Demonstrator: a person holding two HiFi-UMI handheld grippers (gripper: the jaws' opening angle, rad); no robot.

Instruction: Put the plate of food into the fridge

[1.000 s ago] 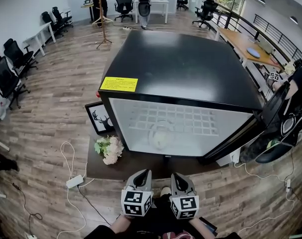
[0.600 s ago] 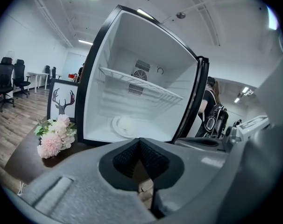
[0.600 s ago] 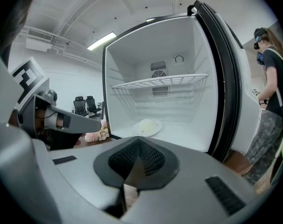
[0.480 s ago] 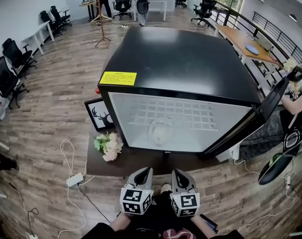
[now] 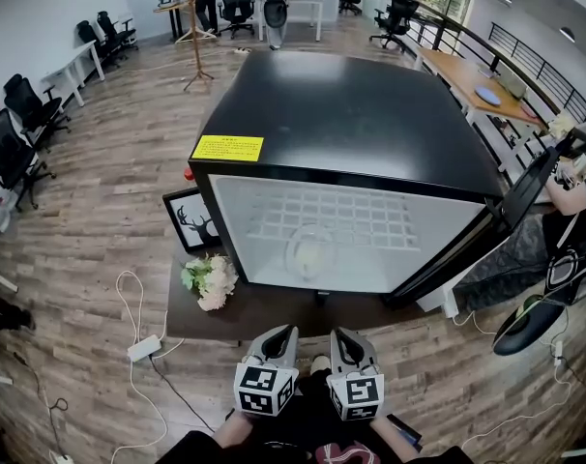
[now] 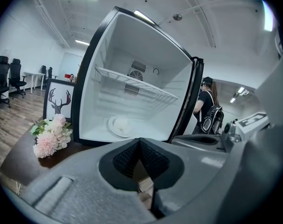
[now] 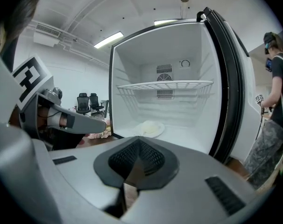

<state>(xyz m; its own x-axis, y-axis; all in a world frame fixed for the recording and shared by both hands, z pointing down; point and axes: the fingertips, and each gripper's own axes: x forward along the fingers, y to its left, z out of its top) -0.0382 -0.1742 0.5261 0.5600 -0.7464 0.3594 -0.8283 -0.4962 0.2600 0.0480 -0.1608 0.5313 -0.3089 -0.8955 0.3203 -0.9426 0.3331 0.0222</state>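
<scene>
Wood-plank flooring (image 5: 109, 191) surrounds a boxy fridge (image 5: 351, 124) with a glossy black top, its door (image 5: 467, 245) open on a smooth white interior. Under the wire-grid shelf (image 6: 132, 84), the round white plate (image 6: 118, 125) sits on the fridge's floor, bearing a pale mound, perhaps bread. The matte grey left gripper (image 5: 281, 334) and right gripper (image 5: 339, 336) hang side by side before the opening, each with ribbed black fingers (image 6: 125, 160) pressed together on nothing. Pink flowers (image 5: 209, 283) lie beside the fridge.

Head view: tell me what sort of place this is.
Likely an open-plan office: black swivel chairs at left, desks at right, and a mini fridge standing open mid-room.
</scene>
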